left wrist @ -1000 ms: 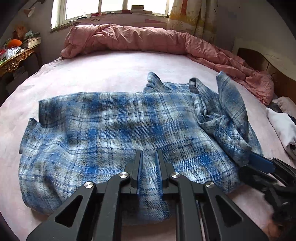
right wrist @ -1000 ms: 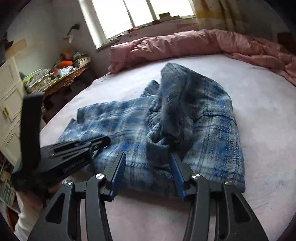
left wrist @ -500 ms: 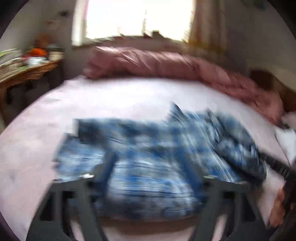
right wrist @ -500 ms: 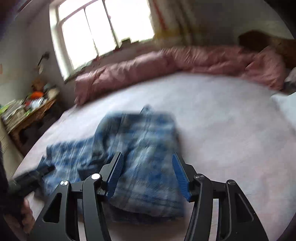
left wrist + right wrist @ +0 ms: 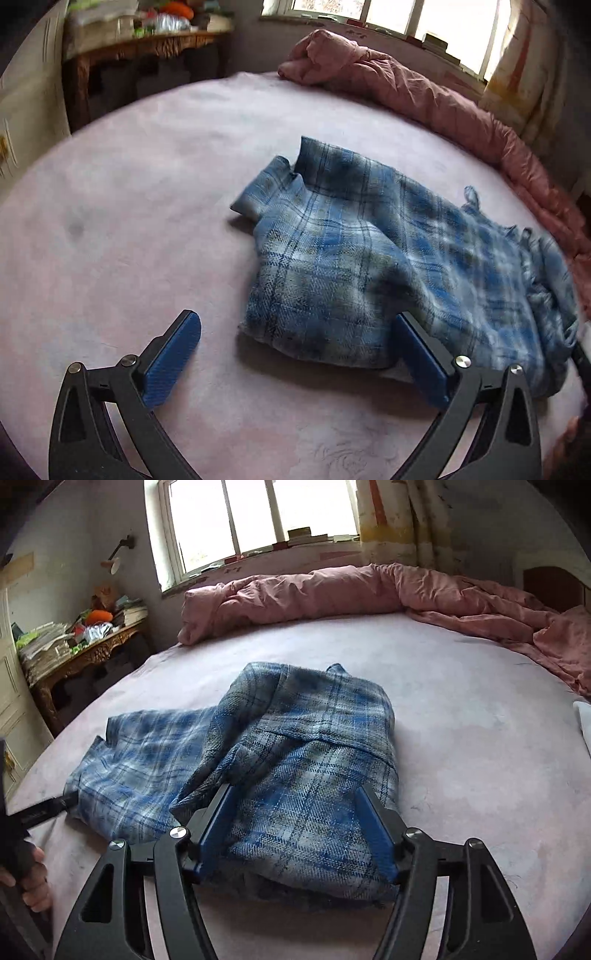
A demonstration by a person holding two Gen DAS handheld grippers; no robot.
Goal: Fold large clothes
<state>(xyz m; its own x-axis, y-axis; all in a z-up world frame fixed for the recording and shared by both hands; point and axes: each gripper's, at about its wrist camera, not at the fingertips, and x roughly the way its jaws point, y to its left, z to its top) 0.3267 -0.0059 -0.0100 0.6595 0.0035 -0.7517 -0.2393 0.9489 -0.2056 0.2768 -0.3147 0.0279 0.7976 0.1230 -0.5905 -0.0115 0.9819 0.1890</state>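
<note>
Evidently mid-fold, one blue plaid shirt (image 5: 295, 760) lies on the pink bed (image 5: 110, 229), one side doubled over. Both grippers — left gripper (image 5: 295, 354) and right gripper (image 5: 299, 823) — are spread wide and grip nothing, the shirt's near edge between their fingers, likely ready for another fold.

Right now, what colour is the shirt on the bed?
The shirt is blue, white and grey plaid; the right wrist view shows it best.
</note>
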